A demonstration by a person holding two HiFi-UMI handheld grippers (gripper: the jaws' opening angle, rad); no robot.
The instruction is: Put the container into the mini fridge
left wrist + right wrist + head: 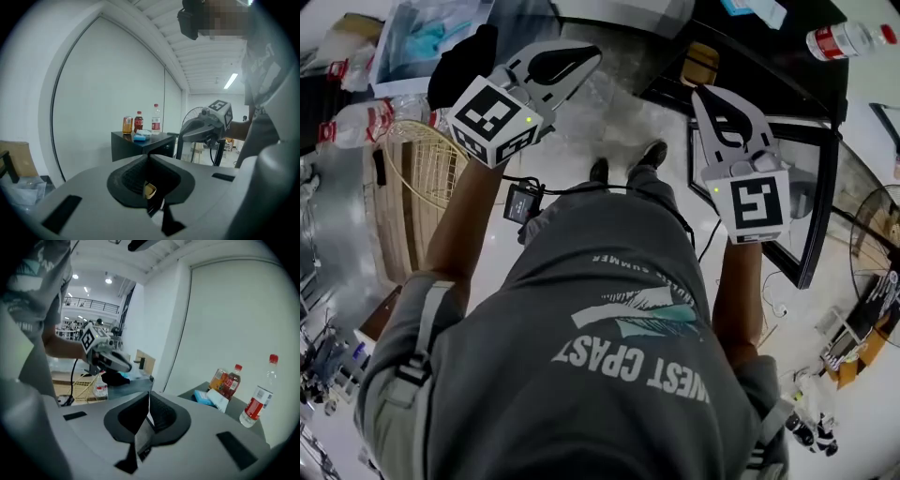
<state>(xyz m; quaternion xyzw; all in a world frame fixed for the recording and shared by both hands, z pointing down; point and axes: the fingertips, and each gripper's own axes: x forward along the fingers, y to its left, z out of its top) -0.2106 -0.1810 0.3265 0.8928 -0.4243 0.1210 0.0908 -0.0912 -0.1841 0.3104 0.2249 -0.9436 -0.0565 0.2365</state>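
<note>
From the head view we looked steeply down past a grey T-shirt (609, 309) at two hand-held grippers, both lifted clear above a glossy pale floor (609, 122). The left gripper (592, 56) had its jaws pressed together. Its own view showed the pads meeting along a thin line with nothing clamped between them, and a small tan shape (149, 190) low in the slit was too small for us to name. The right gripper (703, 94) was likewise closed on nothing, its pads touching along their length in its own view. Ahead and to the right stood the black mini fridge (787, 70), its glass-fronted door (814, 202) swung open toward us and a water bottle (851, 39) standing on its top. At the fridge's front, well apart from both grippers, we saw a small amber tub with a paler lid, which we took for the container (701, 64). It seemed to sit just inside the dark opening, though from this steep angle we could not be sure how far in it stood. We judged the container to be light and fairly stiff, probably thin plastic, with smooth sides that could slip under hard pads and walls that might flex if squeezed. The best hold, in our judgement, was across the body just below the lid, with the tub kept upright, and not by the lid itself, which might pop off.
</note>
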